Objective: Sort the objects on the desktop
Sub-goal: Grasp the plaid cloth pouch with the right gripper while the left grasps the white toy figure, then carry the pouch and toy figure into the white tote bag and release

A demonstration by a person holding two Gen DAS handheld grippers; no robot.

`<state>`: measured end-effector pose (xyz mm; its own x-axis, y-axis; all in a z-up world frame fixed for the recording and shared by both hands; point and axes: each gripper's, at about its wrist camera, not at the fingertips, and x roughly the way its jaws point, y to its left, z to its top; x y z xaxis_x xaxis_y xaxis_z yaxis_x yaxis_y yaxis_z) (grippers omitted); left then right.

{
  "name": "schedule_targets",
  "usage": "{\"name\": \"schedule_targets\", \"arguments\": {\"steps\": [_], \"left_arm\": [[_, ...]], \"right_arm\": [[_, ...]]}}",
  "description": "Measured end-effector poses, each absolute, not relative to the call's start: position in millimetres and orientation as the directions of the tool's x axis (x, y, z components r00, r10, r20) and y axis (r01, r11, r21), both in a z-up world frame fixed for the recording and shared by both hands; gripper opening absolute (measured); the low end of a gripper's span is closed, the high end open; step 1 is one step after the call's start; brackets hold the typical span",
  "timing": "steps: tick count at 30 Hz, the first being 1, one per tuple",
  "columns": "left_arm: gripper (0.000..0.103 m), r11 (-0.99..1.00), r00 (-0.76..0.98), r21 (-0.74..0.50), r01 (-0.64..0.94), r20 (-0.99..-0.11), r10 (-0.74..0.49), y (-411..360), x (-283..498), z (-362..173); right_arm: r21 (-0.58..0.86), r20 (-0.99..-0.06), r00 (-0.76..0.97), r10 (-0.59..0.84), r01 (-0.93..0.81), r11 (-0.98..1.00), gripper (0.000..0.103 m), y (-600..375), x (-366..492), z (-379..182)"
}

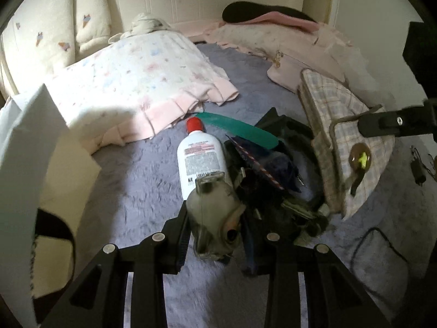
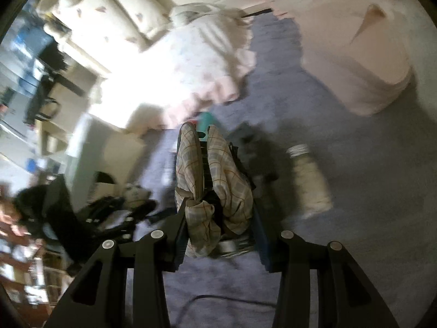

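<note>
Left wrist view: the left gripper point(image 1: 215, 235) is closed around one frosted glass bottle point(image 1: 214, 213), which sits between its two fingers above the purple blanket point(image 1: 131, 191) covering the bed. Just beyond the bottle lies one white plastic bottle point(image 1: 199, 161) with a red cap, on its side, touching one green comb point(image 1: 240, 128) at its cap end. One dark pile of items point(image 1: 275, 180) lies just right of the white bottle. One plaid pouch point(image 1: 336, 142) hangs at right, clamped by the right gripper's fingers point(image 1: 382, 121). One white box point(image 1: 35, 147) stands at left; one floral pillow point(image 1: 136, 82) lies behind. Right wrist view, blurred: the right gripper point(image 2: 218, 218) holds the plaid pouch point(image 2: 213, 175) between its two fingers. One jar-like bottle point(image 2: 308, 180) lies on the blanket to the right; its contents cannot be told.
</note>
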<state>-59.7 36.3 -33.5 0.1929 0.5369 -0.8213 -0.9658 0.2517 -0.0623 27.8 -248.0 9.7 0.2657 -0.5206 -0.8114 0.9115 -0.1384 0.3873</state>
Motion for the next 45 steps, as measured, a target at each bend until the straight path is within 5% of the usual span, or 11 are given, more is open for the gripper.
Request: {"name": "schedule_targets", "arguments": {"steps": [9, 24, 35, 45], "left_arm": [[0.031, 0.252, 0.134, 0.024, -0.967, -0.797, 0.589, 5.7, -57.7, 6.5], [0.031, 0.261, 0.173, -0.011, -0.965, -0.777, 0.605, -0.7, -81.7, 30.4], [0.031, 0.2, 0.077, 0.079, -0.977, -0.738, 0.67, -26.3, -135.6, 117.3], [0.031, 0.007, -0.078, 0.109, -0.994, -0.755, 0.651, -46.4, -264.5, 144.3]], "right_arm": [[0.257, -0.856, 0.29, -0.428, 0.957, 0.133, 0.042, -233.7, 92.7, 14.8], [-0.019, -0.847, 0.094, -0.524, 0.979, 0.205, 0.042, -224.2, 132.1, 41.3], [-0.009, -0.783, 0.166, -0.6, 0.961, 0.277, 0.042, -237.9, 192.6, 103.6], [0.027, -0.779, 0.261, -0.571, 0.923, 0.384, 0.042, -296.2, 287.1, 129.6]]}}
